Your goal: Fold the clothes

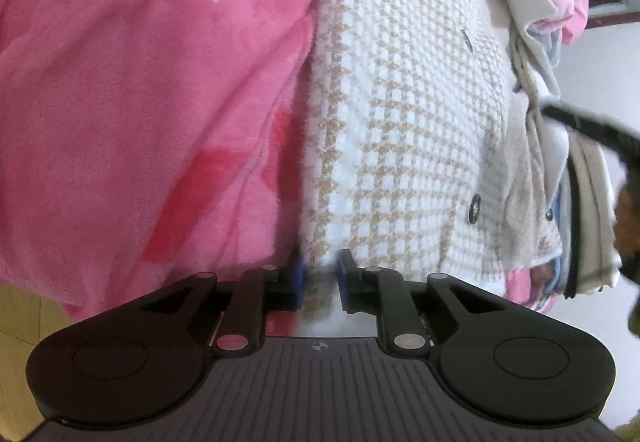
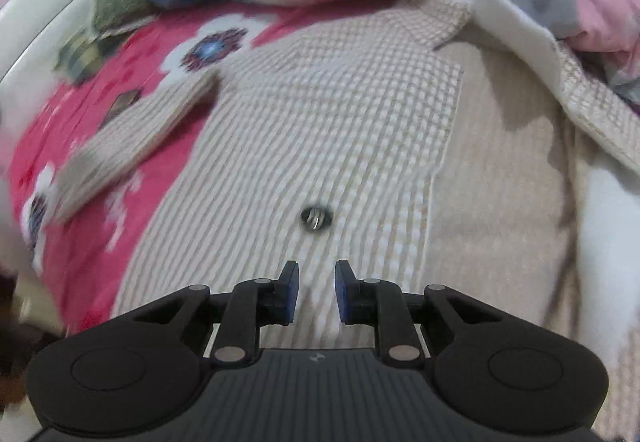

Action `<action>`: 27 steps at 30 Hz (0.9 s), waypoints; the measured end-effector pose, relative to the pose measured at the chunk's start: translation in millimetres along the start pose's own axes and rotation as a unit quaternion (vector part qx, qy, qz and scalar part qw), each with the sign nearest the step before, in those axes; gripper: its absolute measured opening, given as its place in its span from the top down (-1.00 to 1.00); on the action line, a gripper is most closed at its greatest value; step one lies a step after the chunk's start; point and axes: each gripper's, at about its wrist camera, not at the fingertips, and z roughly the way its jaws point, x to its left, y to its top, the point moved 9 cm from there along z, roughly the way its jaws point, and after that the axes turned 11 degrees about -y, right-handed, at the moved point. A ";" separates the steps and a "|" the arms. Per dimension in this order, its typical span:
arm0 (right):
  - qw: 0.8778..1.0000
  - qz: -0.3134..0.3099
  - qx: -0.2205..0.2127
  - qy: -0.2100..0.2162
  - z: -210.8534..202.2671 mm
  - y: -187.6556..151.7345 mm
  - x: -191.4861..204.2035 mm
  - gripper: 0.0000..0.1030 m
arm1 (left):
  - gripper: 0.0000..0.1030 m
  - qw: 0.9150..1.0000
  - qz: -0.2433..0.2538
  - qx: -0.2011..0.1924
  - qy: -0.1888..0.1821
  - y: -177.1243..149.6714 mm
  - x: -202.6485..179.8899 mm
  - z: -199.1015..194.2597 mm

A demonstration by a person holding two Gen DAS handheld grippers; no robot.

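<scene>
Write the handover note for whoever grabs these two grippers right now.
Left gripper: fingers pinching the hem edge of the checked jacket.
Right gripper: holding nothing, fingers apart above the jacket front near its button.
Jacket lies spread on the pink blanket, one sleeve out to the side, front flap turned open.
Done: laid out. Left: fold sleeves in, then the body.

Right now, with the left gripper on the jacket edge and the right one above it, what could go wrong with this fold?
The left gripper pinches only a thin strip of the jacket hem, so it may slip out when pulled. The right gripper hangs over a button, with no fabric between its pads; closing there could catch the button, not cloth. The sleeve lies splayed on the blanket and may bunch.
</scene>
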 end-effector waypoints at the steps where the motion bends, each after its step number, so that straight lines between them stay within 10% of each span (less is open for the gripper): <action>1: 1.000 0.023 0.019 0.002 -1.2 -13.4 -5.3 0.55 | 0.66 1.000 -0.003 -0.001 0.000 0.3 2.4 -2.9; 8: 0.971 0.175 0.159 0.043 26.4 -105.2 -23.5 0.27 | 0.64 1.000 -0.009 -0.012 0.006 -0.9 6.6 -8.6; 10: 0.971 0.158 0.171 0.045 32.9 -117.7 -15.4 0.55 | 0.64 1.000 -0.001 -0.017 0.015 -1.7 5.2 -8.6; 12: 0.977 0.131 0.167 0.027 30.4 -124.5 -10.3 1.00 | 0.67 1.000 0.004 -0.020 0.022 -2.4 3.3 -8.8; 18: 0.985 0.156 0.071 -0.001 -5.2 -86.5 -29.8 1.00 | 0.69 0.999 0.006 -0.023 0.034 1.1 0.8 -16.2; 21: 0.981 0.170 0.091 0.002 -0.5 -95.7 -38.2 1.00 | 0.66 0.999 0.002 -0.017 0.035 0.3 2.5 -12.3; 24: 0.971 0.193 0.144 0.017 14.6 -118.8 -36.5 0.69 | 0.62 0.999 0.005 -0.017 0.036 0.8 3.1 -10.2; 26: 0.965 0.202 0.166 0.023 21.9 -132.6 -31.1 -0.14 | 0.62 0.999 0.009 -0.018 0.037 0.3 3.0 -9.0; 27: 0.963 0.207 0.171 0.028 25.7 -140.0 -27.9 -0.14 | 0.62 0.999 0.011 -0.019 0.038 0.0 2.8 -8.8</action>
